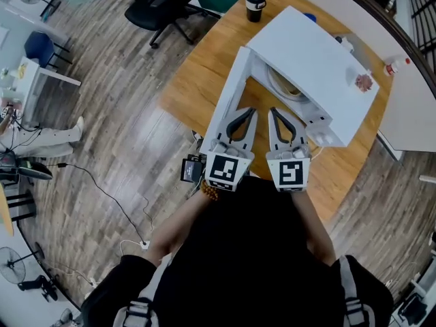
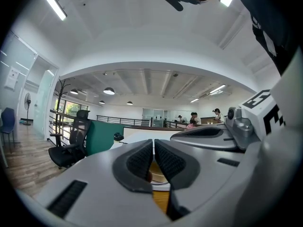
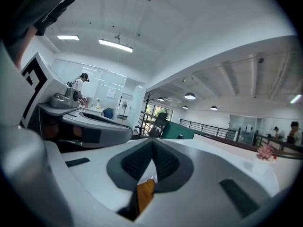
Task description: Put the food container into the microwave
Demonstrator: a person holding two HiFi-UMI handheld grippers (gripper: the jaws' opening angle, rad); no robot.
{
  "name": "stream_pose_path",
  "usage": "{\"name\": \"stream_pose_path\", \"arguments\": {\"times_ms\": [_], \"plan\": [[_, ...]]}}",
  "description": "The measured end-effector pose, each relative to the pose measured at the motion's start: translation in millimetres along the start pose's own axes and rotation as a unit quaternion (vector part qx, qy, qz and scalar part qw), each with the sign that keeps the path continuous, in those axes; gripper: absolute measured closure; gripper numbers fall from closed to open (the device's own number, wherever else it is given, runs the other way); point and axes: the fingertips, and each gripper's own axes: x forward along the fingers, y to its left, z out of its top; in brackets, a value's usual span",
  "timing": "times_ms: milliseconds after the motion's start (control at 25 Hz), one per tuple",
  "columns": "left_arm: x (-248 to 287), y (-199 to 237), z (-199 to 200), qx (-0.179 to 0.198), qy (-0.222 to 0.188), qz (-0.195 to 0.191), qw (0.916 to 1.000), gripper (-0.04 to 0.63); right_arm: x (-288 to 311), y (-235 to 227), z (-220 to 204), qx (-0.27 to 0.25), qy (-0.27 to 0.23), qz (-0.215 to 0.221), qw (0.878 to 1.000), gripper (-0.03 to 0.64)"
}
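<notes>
While both grippers are held side by side just short of the open microwave [image 1: 320,67], the food container is found not between any fingers but straight ahead of them. A round, pale-rimmed dish [image 1: 285,87], taken to be the container, is set inside the cavity, beyond the tips and slightly to their right. Being round, it offers no long axis to be matched.

The right gripper [image 1: 274,112] is judged the nearer of the two. The left gripper [image 1: 249,112] is placed closer to the open door [image 1: 227,97], which is swung out along the left of its fingers. Both pairs of jaws are closed on nothing. In the left gripper view the pads [image 2: 139,157] are drawn together to a thin slit through which the dish is glimpsed, and in the right gripper view they are pressed together.

If the dish is indeed the container, only the door is judged left to be dealt with. The microwave is borne on a wooden table [image 1: 197,73], with a black cup [image 1: 255,3] far beyond the fingers. Plank flooring and an office chair [image 1: 160,5] are seen around.
</notes>
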Motion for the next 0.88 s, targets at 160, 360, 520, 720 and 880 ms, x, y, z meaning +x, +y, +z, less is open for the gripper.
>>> {"name": "stream_pose_path", "arguments": {"times_ms": [160,360,520,720,880], "plan": [[3.0,-4.8,-0.9,0.001,-0.001,-0.007,1.0000,0.565,-1.9,-1.1,-4.1,0.014,-0.002,0.003,1.000,0.609],[3.4,-4.8,-0.4,0.001,0.000,-0.007,1.0000,0.565,-2.3,1.2,-2.8,0.044,-0.009,0.017,0.999,0.609],[1.5,-3.7,-1.4,0.000,-0.001,-0.004,1.0000,0.565,-1.9,5.5,-8.5,0.046,0.007,0.028,0.999,0.609],[0.4,-1.4,-2.4,-0.002,0.001,-0.002,1.0000,0.565,-0.4,7.9,-12.5,0.033,0.018,0.031,0.999,0.609],[0.1,-2.1,-2.5,-0.002,0.001,-0.003,1.0000,0.565,0.2,10.5,-13.5,0.030,0.016,0.034,0.999,0.610]]}}
